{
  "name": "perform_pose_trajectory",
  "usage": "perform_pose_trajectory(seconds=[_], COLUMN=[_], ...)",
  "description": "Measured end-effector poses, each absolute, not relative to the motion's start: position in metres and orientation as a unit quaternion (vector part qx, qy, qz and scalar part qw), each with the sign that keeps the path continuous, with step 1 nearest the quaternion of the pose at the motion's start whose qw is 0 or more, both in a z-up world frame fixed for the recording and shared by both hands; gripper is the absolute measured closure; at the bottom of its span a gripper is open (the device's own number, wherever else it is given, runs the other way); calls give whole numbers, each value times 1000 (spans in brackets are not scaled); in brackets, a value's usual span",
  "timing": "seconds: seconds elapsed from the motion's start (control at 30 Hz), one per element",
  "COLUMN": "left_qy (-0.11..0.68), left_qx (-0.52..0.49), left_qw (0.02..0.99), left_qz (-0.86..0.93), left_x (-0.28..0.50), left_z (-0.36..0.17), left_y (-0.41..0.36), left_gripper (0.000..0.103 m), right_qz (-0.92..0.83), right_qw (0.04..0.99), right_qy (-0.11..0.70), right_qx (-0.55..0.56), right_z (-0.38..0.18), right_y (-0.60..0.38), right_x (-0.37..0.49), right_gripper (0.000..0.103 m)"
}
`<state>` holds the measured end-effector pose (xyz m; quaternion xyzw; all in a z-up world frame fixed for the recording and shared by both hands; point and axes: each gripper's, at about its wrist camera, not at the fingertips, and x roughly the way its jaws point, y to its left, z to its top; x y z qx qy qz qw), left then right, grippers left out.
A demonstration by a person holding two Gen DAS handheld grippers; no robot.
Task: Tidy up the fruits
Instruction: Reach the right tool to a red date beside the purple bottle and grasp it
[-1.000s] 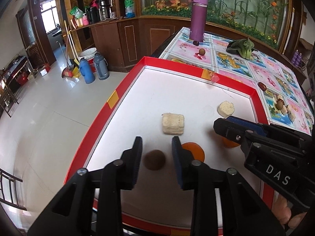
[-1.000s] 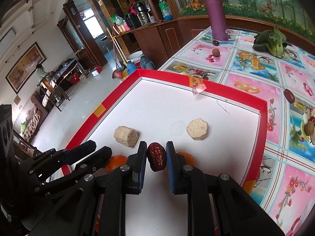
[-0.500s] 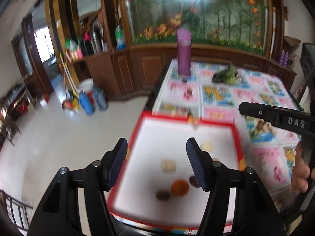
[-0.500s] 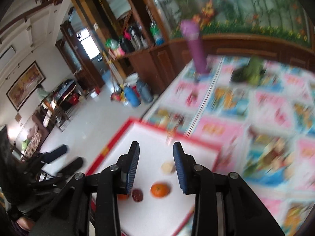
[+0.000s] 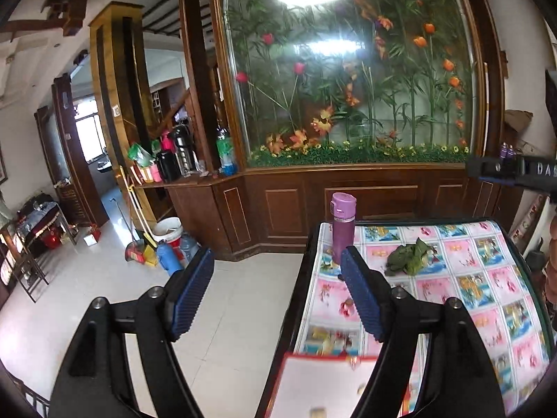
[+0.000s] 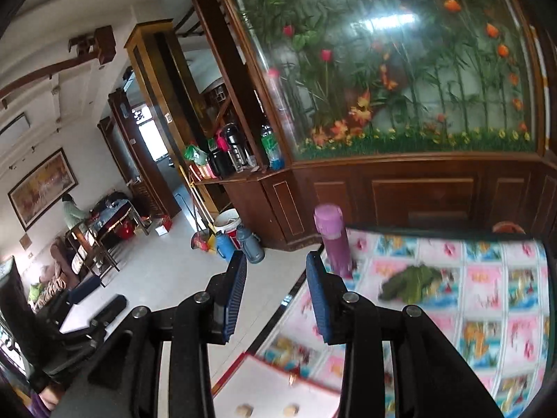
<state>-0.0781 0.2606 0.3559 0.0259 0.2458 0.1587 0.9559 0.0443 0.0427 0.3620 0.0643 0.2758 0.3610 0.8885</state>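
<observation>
Both my hand-held grippers, left (image 5: 276,297) and right (image 6: 276,296), lifted off the red-rimmed tray (image 5: 313,357), jaws apart, empty; I should retract steadily, clear of fruit.

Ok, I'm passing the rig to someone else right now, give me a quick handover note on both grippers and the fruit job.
Left gripper: open, empty, raised and pointing out over the room.
Right gripper: open, empty, also raised high.
Red-edged white tray: only its far end shows at the bottom of both views. Two small beige pieces lie on it in the right wrist view. No fruit can be made out from here.
Purple bottle and green bundle sit on the floral tablecloth beyond the tray.
Done: nothing is being carried.
Left: tilt the cameras down and check the arrangement; it cannot be judged now.
</observation>
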Motion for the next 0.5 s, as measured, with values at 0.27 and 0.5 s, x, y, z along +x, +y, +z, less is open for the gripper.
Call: perform_pose_trajectory(seconds=[0.27,0.5], left_qy=[409,448], left_qx=[72,17], left_qw=[906,892], left_qz=[86,63], left_x=[71,112], left_z=[169,87], left_y=[271,308], left_gripper=[26,28], right_qz=[353,322], right_qw=[809,778], right_qy=[467,538], right_qx=[46,31], right_z=[193,56], right_y=[138,190], right_x=[199,277], right_gripper=[68,68])
